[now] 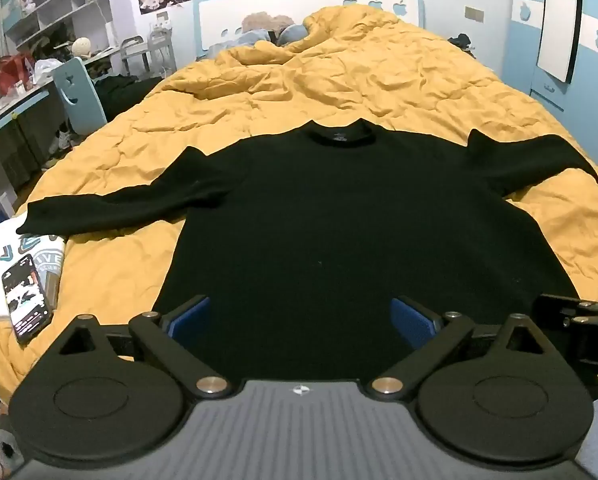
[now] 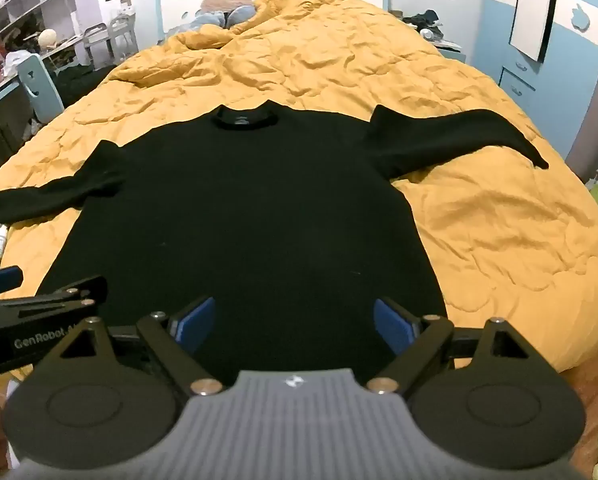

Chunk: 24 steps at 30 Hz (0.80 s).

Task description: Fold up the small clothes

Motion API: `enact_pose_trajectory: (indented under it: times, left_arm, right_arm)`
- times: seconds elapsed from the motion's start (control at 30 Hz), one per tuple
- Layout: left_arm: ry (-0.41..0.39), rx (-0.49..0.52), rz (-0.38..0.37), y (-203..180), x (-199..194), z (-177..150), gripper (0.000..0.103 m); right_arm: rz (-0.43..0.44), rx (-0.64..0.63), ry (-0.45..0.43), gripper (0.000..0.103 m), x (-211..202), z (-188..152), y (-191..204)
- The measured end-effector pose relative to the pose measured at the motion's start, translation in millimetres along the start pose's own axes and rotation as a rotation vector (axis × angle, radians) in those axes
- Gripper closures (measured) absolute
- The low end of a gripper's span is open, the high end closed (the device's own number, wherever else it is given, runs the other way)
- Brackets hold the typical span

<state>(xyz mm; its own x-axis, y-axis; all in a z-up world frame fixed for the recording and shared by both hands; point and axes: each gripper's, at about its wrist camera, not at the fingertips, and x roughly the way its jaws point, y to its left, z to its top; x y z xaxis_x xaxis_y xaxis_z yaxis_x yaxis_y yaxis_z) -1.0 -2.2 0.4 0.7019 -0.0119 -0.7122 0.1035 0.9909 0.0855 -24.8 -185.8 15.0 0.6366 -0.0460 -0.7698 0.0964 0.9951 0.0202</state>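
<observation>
A black long-sleeved sweater [image 1: 339, 220] lies flat and face up on the yellow quilt [image 1: 339, 76], collar away from me, both sleeves spread sideways. It also shows in the right wrist view [image 2: 251, 208]. My left gripper [image 1: 301, 316] is open and empty, hovering over the sweater's bottom hem. My right gripper [image 2: 295, 322] is open and empty, also over the bottom hem, to the right of the left one. The right gripper's side shows at the right edge of the left wrist view [image 1: 579, 320].
A phone [image 1: 27, 296] lies on a folded white printed garment [image 1: 3, 256] at the bed's near left corner. A desk, blue chair [image 1: 79, 92] and shelves stand left of the bed. A blue wardrobe [image 1: 567, 32] stands at right.
</observation>
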Motion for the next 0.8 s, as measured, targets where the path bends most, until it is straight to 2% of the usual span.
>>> enact_pose_trajectory:
  times: [0.07,0.13,0.8]
  left_arm:
    - [-0.008,0.013,-0.001,-3.5,-0.6,-0.2,0.000]
    - [-0.023,-0.017,0.004,-0.7,-6.0,-7.0,0.000]
    - [0.000,-0.016,-0.009,3.7,-7.6,-5.4,0.000]
  right_arm:
    - [0.002,0.003,0.000,0.021,-0.6,-1.5,0.1]
    - [0.005,0.008,0.003,0.021,-1.0,-3.2,0.2]
    - [0.034,-0.026,0.023,0.021,-3.3,-4.0,6.5]
